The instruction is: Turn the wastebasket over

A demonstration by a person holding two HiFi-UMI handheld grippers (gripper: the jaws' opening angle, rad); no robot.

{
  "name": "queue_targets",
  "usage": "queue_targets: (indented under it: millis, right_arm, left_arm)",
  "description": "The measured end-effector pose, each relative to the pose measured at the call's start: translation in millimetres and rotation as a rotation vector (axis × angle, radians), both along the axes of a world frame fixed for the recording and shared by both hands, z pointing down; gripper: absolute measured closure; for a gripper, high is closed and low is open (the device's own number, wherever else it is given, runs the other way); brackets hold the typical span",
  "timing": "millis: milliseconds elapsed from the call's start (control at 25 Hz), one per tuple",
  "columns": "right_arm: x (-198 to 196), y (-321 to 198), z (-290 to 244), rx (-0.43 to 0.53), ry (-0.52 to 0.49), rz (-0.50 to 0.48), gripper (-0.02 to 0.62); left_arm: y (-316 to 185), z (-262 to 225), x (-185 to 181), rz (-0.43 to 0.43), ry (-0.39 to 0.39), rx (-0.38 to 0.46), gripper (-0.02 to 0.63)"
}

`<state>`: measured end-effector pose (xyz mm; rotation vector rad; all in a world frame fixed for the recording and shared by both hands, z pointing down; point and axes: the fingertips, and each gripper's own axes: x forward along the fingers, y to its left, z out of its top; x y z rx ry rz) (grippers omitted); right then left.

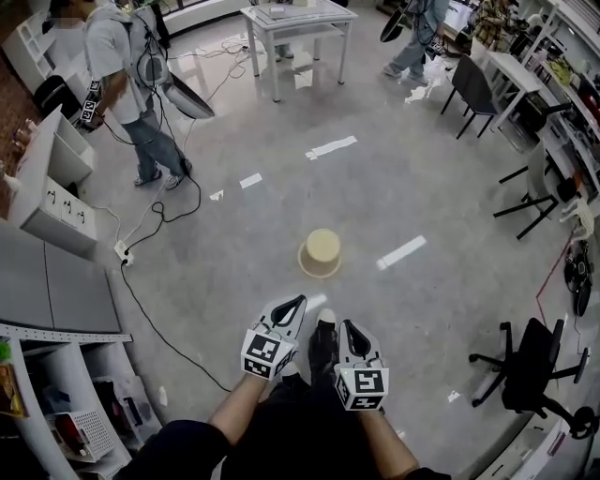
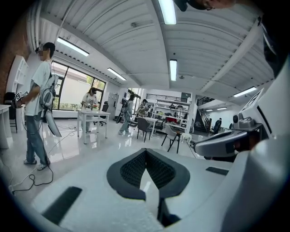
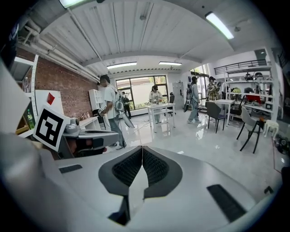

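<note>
Wide open workroom with a glossy pale-grey floor, marked here and there by short white tape strips. Crossed on the left by a black cable trailing past white shelves. Furnished with a white table at the far end, a black office chair at lower right, and desks and racks along the right wall. Brick wall, big windows and a ribbed white ceiling with strip lights in the gripper views. Occupied by a person standing at upper left.

Beige wastebasket alone on the bare floor, seemingly mouth-down with the narrow end up, ahead of both grippers and apart from them.

Left gripper clenched, tips together on nothing. Right gripper likewise clenched and empty, just beside it.
</note>
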<state>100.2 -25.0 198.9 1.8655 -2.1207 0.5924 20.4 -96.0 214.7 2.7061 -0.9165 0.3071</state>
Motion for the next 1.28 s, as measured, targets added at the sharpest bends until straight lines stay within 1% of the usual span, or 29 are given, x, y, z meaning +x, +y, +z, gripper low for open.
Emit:
queue_targets:
  millis: [160, 280, 400, 520, 640, 880, 1000, 1120, 1280]
  right_arm:
    - [29.6, -42.8, 9.4, -0.011, -0.006, 0.01, 0.584]
    - [43.9, -75.0, 28.2, -0.032, -0.019, -0.003, 0.584]
    - [61.6, -112.9, 58.2, -0.048, -0.012, -0.029, 0.584]
    - [80.0, -151.0, 102.3, -0.046, -0.01, -0.025, 0.584]
    - [91.5, -182.3, 156.2, -0.03, -0.001, -0.023, 0.584]
    - [117.2, -227.3, 283.2, -0.007, 0.04, -0.021, 0.584]
    - [118.1, -242.5, 349.7, 0.024, 0.106, -0.057, 0.584]
    - [118.0, -258.6, 413.8, 0.043, 0.115, -0.085, 0.584]
    - [126.7, -281.2, 491.4, 0.075, 0.151, -0.092, 0.584]
  left_arm:
    - [-38.9, 24.7, 27.0, 0.038, -0.044, -0.003, 0.598]
    - [-67.9, 45.9, 40.0, 0.052, -0.062, -0.015, 0.598]
    - [-103.3, 64.9, 64.8, 0.077, -0.062, 0.005, 0.598]
    - [-136.7, 105.4, 86.7, 0.106, -0.074, 0.026, 0.598]
    - [-160.7, 163.1, 94.1, 0.129, -0.089, 0.042, 0.598]
    - [-197.1, 295.4, 100.7, 0.137, -0.107, 0.066, 0.598]
    - [-207.7, 367.6, 100.9, 0.149, -0.136, 0.091, 0.598]
    - [-215.8, 432.7, 103.9, 0.162, -0.146, 0.114, 0.598]
    - [-230.8, 513.4, 115.1, 0.143, -0.138, 0.129, 0.598]
